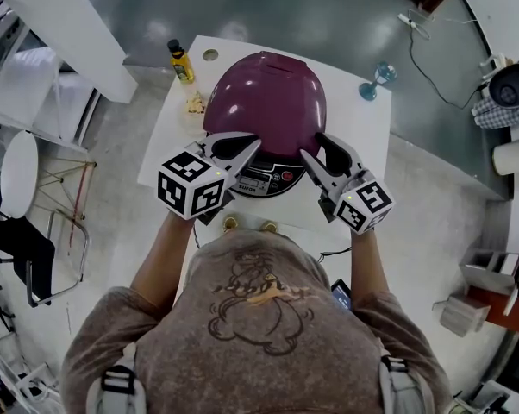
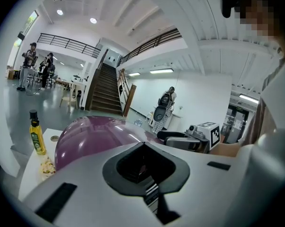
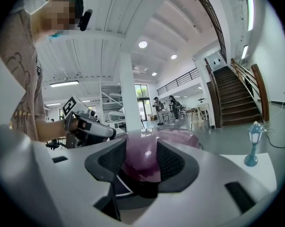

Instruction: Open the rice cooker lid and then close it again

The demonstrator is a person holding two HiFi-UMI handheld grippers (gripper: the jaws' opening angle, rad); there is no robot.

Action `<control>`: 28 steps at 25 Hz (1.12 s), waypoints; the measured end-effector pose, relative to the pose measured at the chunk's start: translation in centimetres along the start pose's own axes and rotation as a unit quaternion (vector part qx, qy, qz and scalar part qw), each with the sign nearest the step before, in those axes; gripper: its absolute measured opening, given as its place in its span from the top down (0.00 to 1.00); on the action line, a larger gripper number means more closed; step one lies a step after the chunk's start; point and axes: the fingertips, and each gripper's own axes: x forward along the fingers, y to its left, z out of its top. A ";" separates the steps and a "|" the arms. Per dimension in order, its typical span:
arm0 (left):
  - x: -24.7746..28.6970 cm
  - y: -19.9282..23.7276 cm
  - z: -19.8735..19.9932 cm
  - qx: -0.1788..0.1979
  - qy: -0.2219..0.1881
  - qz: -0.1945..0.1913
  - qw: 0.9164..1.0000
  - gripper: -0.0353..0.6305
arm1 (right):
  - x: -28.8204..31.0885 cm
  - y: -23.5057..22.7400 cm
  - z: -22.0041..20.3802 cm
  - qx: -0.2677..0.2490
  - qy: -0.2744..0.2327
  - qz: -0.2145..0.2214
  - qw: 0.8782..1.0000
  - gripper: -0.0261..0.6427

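White worktop [image 1: 363, 119] held shut glossy purple domed rice cooker [image 1: 264, 102], just beyond fingers. Left gripper [image 1: 253, 145] fingers together, right gripper [image 1: 313, 147] fingers apart, empty. Opening pending; latch press seemed next.

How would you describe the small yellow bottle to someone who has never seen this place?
Find the white rectangular table bearing a large purple domed rice cooker. At its far left corner stands the small yellow bottle with a black cap. It alone is yellow; the blue stemmed glass stands far right.
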 end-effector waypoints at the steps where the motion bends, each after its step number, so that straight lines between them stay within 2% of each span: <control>1: 0.0 0.1 -0.1 0.000 0.002 0.001 1.000 0.91 | 0.0 0.0 -0.1 -0.001 0.002 0.000 1.000 0.66; 15: 0.8 0.4 -2.0 0.002 0.043 -0.008 0.999 0.91 | 0.1 -0.5 -1.6 0.002 0.017 -0.010 1.000 0.71; 28: 1.4 -0.1 -3.1 0.010 0.073 -0.022 0.997 0.92 | 0.3 -0.5 -2.3 0.013 0.019 -0.018 1.000 0.72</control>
